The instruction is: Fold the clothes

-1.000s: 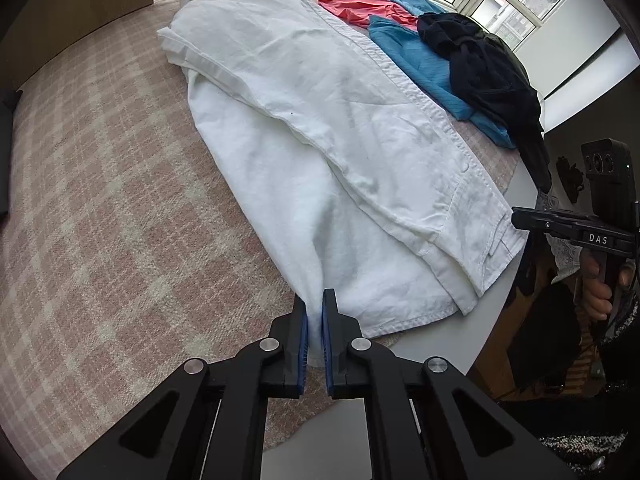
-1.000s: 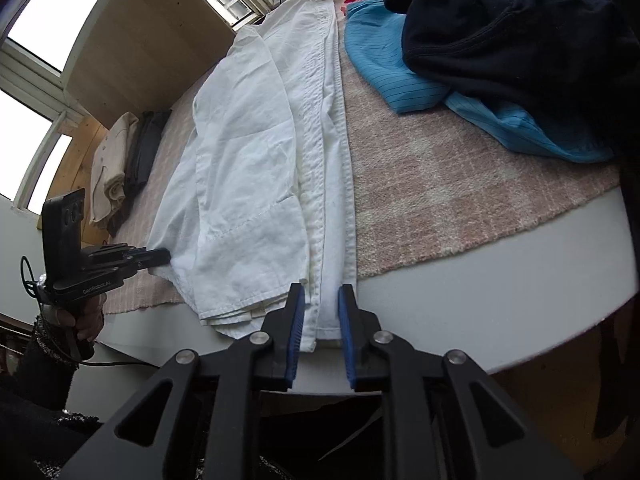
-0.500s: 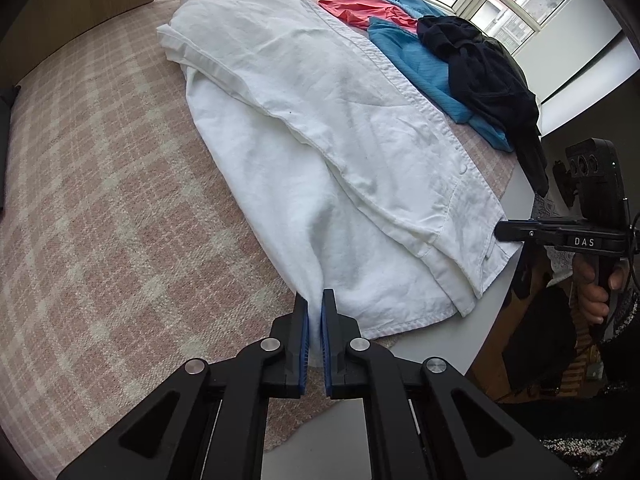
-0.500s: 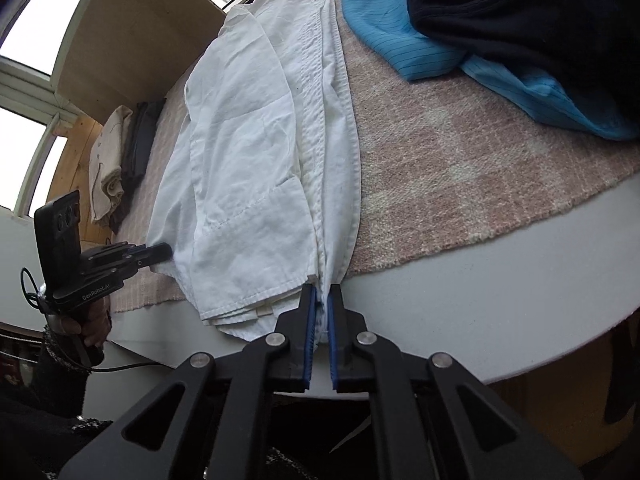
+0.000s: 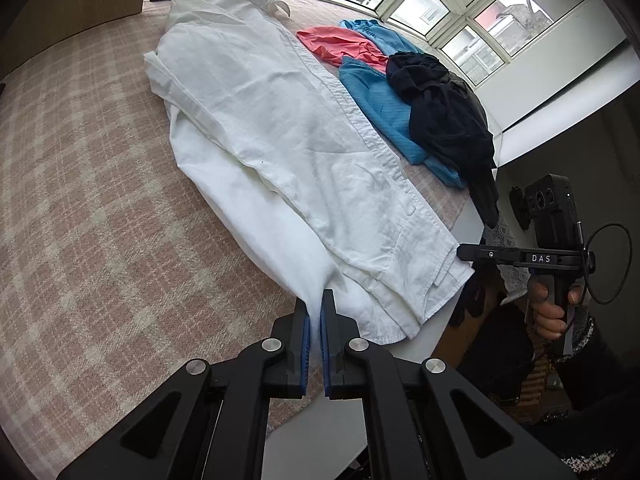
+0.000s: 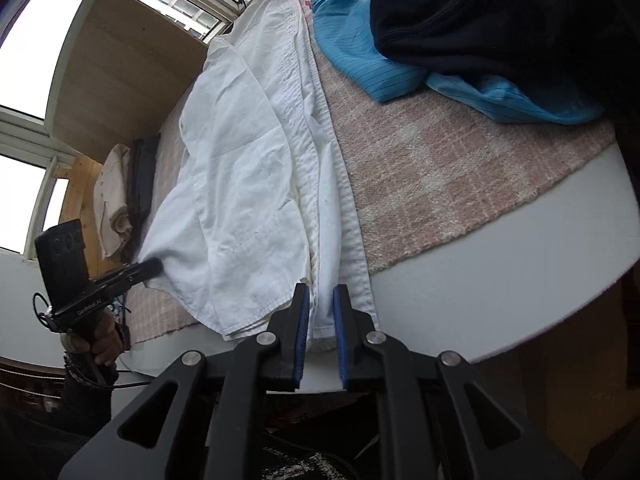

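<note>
Our left tongs [image 5: 315, 316] are pressed together on the hem corner of the white shirt [image 5: 280, 128], the cloth drawn up into a small peak between the blue pads. Our right tongs [image 6: 320, 308] straddle the button-placket end of the same hem with a gap showing; white cloth lies between the fingers, but we judge them not clamped.

The shirt lies lengthwise on the checked pink blanket [image 5: 80, 200], collar toward 12 o'clock, hem at the near edge of the desk [image 6: 500, 280], one side already laid over the body. We judge it light, limp and thin: it will sag between the two holds and wrinkle easily, so the hem corners are the places to grip, with the layers caught together.

At 2 o'clock from the left tongs lie a blue garment [image 5: 376, 100], a black one [image 5: 444, 116] heaped on it, and a coral one [image 5: 340, 42], just beside the shirt's placket edge, crowding any sideways swing.
</note>
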